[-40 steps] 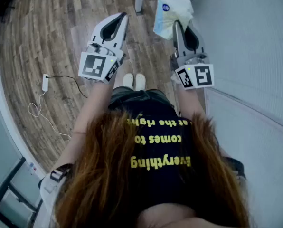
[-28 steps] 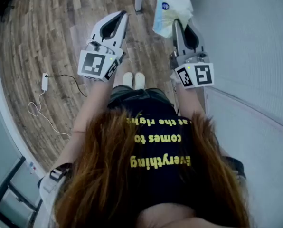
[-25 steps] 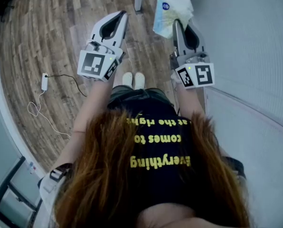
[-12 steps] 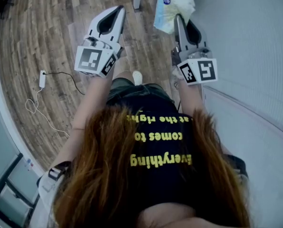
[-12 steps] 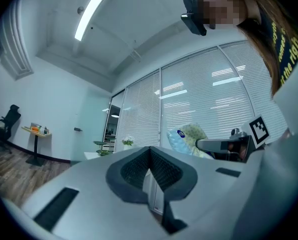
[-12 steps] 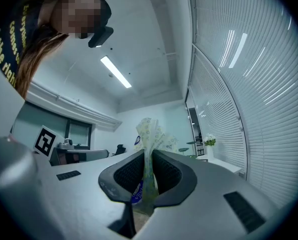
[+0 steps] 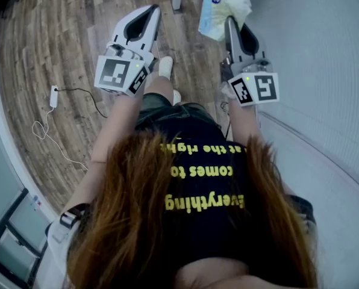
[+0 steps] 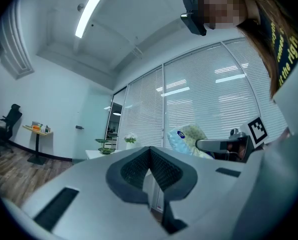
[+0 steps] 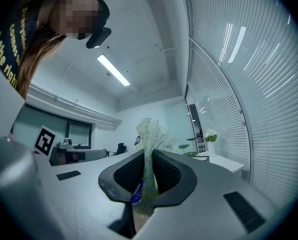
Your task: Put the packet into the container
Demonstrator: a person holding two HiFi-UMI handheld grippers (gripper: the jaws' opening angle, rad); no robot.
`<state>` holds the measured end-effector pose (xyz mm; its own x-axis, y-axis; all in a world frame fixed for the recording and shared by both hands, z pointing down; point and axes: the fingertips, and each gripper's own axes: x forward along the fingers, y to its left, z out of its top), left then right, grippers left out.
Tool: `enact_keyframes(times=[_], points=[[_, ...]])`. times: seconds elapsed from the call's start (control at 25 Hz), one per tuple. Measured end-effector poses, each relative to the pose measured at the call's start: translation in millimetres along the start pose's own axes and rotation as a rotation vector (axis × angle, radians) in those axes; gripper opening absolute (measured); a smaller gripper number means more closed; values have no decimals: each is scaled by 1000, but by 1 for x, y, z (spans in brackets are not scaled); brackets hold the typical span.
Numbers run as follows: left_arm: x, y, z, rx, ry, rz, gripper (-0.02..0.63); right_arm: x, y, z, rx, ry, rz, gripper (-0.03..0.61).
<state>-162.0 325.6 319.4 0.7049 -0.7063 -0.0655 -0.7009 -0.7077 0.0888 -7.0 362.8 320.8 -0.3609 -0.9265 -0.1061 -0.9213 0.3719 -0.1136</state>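
The right hand-held gripper is pointing forward, away from the person's body, with the bare forearm stretched out behind it and its marker cube facing up. Its jaws are standing only narrowly apart and are pinching the packet between the dark ribbed pads. The right gripper view is showing the thin film squeezed flat in the gap. Above the tips the packet is fanning out, crumpled and pale, with a faint pattern and a blue round logo near its upper edge. It is hanging in the air in front of the person, just beside the wall of white blinds, clear of the floor.

The left hand-held gripper is reaching forward at about the same height, well apart from the right one and angled slightly towards it. Its jaws are meeting at the tips with nothing between them, and its own marker cube is sitting near the wrist.

Below both tools the wooden floor is showing, with a thin cable lying loose on it at the left and one white shoe stepping forward between the arms.
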Motion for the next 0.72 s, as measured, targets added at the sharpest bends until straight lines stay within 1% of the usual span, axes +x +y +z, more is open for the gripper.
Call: enact_keyframes(times=[0.12, 0.32, 0.48, 0.56, 0.64, 0.72], points=[[31, 24, -16, -6, 9, -1, 2, 31, -22, -17, 7, 13, 0, 55], [64, 32, -21, -4, 4, -23, 2, 48, -47, -19, 2, 2, -17, 55], [71, 29, -15, 14, -21, -51, 2, 47, -50, -14, -10, -28, -30, 55], [82, 36, -7, 27, -37, -65, 2, 57, -56, -8, -15, -44, -38, 55], [114, 64, -2, 22, -39, -73, 2, 94, -72, -6, -18, -39, -43, 55], [154, 104, 0, 5, -32, -75, 2, 147, -91, -8, -16, -17, -39, 55]])
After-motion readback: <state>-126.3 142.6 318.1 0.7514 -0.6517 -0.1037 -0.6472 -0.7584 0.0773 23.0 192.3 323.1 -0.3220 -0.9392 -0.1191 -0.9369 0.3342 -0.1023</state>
